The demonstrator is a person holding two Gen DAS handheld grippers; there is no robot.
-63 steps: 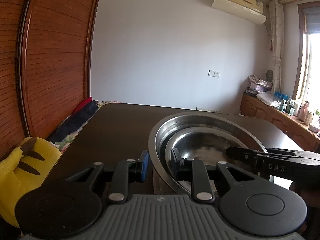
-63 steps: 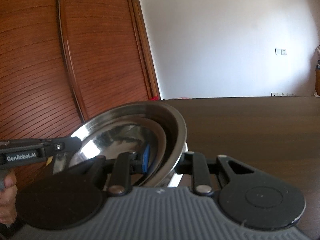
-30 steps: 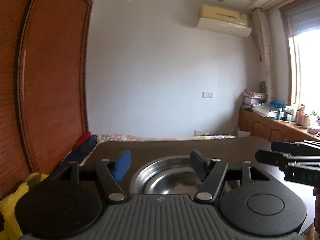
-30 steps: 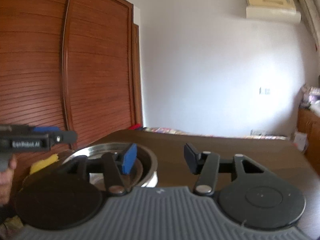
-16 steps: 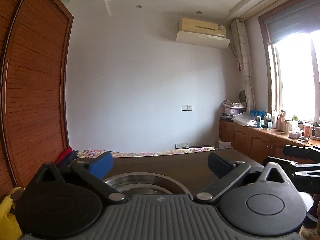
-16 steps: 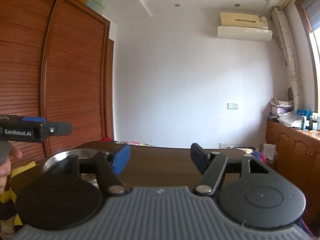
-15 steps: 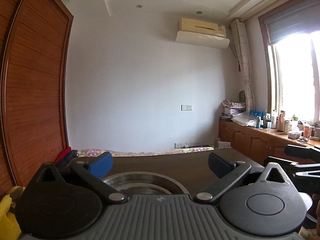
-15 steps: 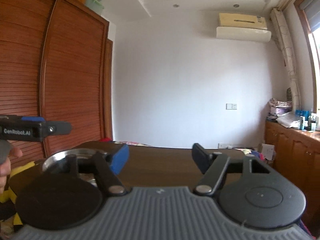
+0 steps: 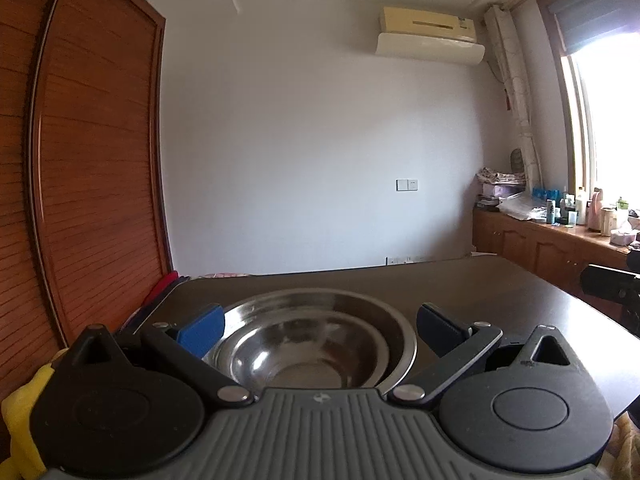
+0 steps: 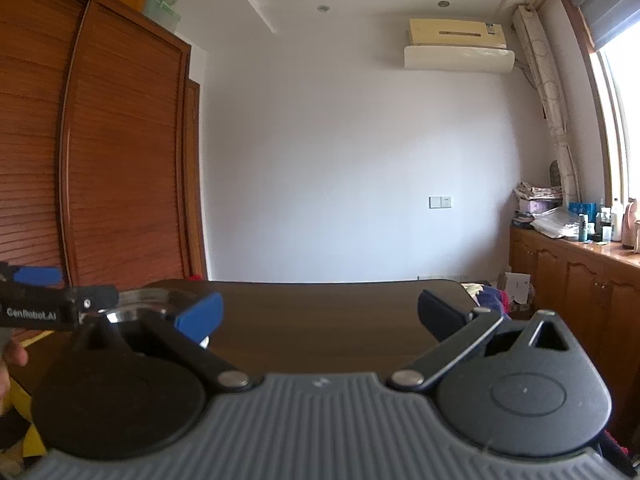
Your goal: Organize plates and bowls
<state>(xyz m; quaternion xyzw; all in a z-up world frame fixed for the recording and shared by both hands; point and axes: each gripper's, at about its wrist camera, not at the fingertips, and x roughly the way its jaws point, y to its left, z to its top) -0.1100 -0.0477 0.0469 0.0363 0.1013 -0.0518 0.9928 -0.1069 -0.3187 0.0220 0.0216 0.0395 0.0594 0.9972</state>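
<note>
- The bowls (image 9: 316,344) sit nested on the table (image 9: 500,300), the small one inside the large one, just in front of the left gripper (image 9: 320,330). In the right wrist view only a part of their rim shows, at the left.
- The left gripper is spread wide and holds nothing; its blue pad is very near the large rim, and I cannot tell if it touches.
- The right gripper (image 10: 320,318) is also spread wide and empty, with only bare table between its fingers. Its jaws have just been opening.
- Risk: if the left gripper goes forward or sideways, a finger may push the rim. Steel on a smooth table probably slides easily, so the whole stack could move.
- Risk: the bowls look close to the left side of the table. A push to that side could bring them to the edge.
- Risk: the small bowl lies loose inside. A knock may make it rock or sit tilted.
- Risk: the two grippers are near each other, so a careless pull back could make them collide.
</note>
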